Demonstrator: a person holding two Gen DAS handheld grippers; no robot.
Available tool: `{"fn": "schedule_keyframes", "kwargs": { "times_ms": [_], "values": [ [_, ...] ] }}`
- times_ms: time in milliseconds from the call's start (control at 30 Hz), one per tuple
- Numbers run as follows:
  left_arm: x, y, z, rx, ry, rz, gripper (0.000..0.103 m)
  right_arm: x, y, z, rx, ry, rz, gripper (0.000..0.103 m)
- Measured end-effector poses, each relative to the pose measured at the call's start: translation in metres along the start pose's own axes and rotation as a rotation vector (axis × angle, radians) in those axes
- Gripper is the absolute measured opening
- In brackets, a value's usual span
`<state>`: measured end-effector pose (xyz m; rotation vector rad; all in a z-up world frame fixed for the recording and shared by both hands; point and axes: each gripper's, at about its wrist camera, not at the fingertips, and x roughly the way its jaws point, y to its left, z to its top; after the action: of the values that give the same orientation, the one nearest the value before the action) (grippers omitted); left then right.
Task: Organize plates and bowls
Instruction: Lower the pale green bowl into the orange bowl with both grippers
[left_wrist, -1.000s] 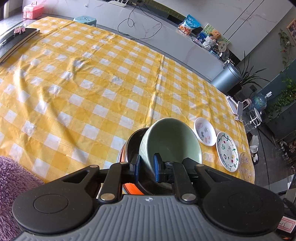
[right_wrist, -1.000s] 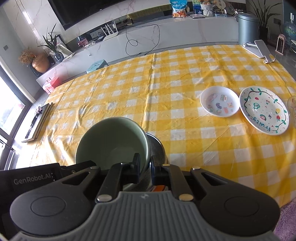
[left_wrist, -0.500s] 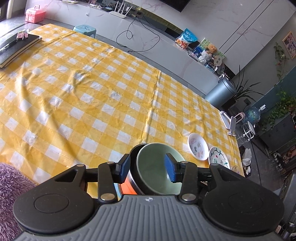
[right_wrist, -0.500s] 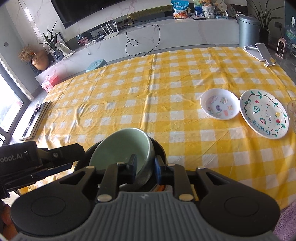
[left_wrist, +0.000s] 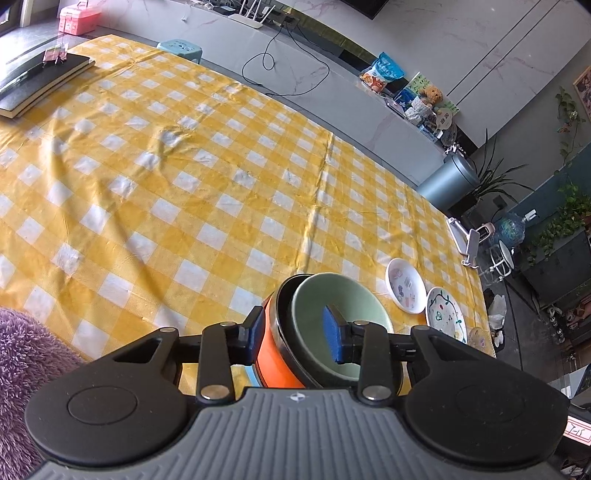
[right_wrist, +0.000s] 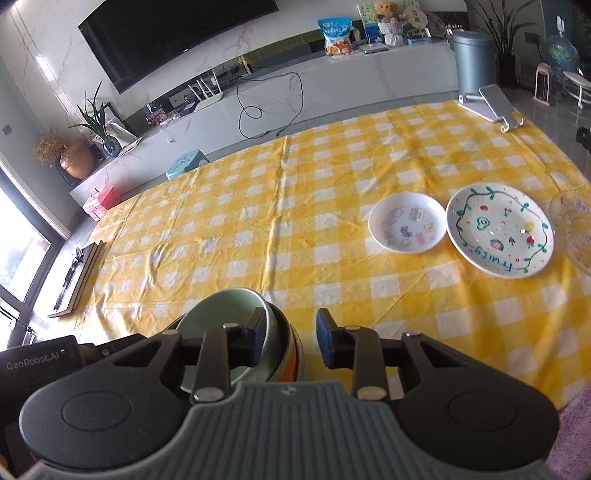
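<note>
Left wrist view: the left gripper (left_wrist: 293, 334) stands part-open, its jaws having just eased in a little, straddling the near wall of the orange pot (left_wrist: 275, 356) without pressing on it — one pad is outside the orange wall, the other hangs inside over the green bowl (left_wrist: 334, 306). The bowl sits nested in the pot, slightly tilted toward the right. Further right on the yellow checked cloth (left_wrist: 184, 192) lie the small sticker plate (left_wrist: 405, 290), the leaf-rimmed plate (left_wrist: 445, 314) just beside it, and a clear glass dish (left_wrist: 479, 338) at the cloth's edge.

Right wrist view: the right gripper (right_wrist: 291, 338) has just been opening and is now part-open; its left pad sits over the bowl's rim, its right pad hangs clear over the cloth, and nothing is pinched. The green bowl rests in the pot at the near left, with the left gripper's black body just beside it. The sticker plate and the leaf-rimmed plate lie side by side at the right, rims almost touching, the glass dish cut off at the frame's edge.

Reading the progress: bowl-in-pot looks done and let go. The plates are spread flat and unstacked — gathering them is, I'd judge, what remains.
</note>
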<state>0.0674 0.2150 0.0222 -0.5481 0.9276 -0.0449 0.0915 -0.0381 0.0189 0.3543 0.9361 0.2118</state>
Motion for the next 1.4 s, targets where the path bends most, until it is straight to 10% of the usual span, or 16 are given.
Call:
{"fn": "schedule_keyframes", "kwargs": {
  "times_ms": [567,1400],
  "values": [
    [0.015,0.005,-0.004,-0.004,0.023,0.019,0.025,0.023,-0.007,-0.006,0.093,0.075,0.041,0.005],
    [0.011,0.012,-0.021,0.153,-0.066,-0.068,0.021,0.011,0.006,-0.018,-0.121,-0.085,0.027,0.004]
  ]
}}
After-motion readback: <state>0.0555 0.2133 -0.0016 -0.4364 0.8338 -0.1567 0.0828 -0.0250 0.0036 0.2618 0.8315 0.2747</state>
